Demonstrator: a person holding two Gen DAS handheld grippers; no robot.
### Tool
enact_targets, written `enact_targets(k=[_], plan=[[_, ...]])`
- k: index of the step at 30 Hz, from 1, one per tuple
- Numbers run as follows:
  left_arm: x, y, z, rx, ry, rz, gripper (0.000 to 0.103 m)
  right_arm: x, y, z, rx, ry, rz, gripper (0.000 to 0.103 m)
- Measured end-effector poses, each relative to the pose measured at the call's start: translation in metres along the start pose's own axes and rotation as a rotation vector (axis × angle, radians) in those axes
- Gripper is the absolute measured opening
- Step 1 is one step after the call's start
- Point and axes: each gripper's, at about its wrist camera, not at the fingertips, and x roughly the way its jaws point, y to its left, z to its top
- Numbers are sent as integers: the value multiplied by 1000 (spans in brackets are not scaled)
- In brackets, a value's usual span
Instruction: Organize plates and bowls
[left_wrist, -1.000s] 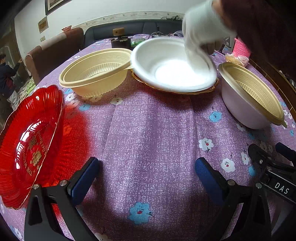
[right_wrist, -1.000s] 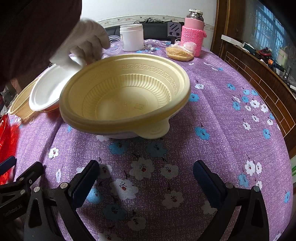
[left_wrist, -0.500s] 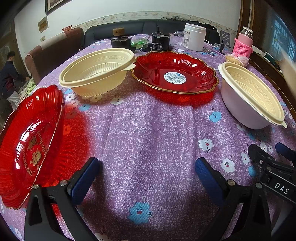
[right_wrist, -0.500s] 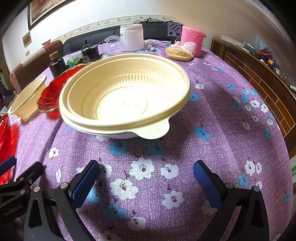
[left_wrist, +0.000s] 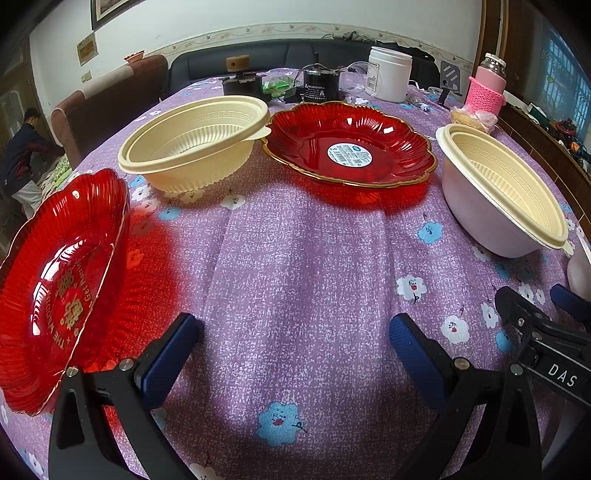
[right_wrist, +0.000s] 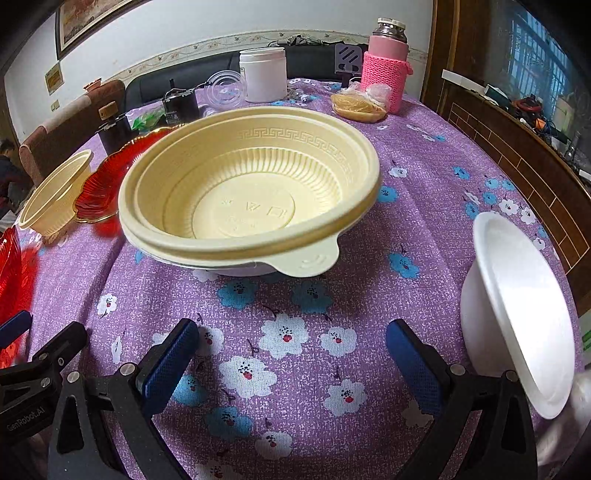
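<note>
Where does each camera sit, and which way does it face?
Left wrist: on the left gripper, low over the purple flowered tablecloth, facing the round red sticker plate; its open fingers show.
Right wrist: on the right gripper, facing the cream ribbed plastic bowl; its open fingers show.
Shared: that bowl, the white jar, the pink knitted bottle.

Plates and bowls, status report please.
Left claw open, empty. Right claw open, empty. Cream bowl ahead of right claw, nested in a pale bowl. White bowl tilted at right edge.
</note>
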Motion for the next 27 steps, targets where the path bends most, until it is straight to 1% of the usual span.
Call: enact_targets(k=[27], plan=[[0, 1, 0, 0, -1, -1, 103, 0, -5, -3, -2, 0, -1, 102]])
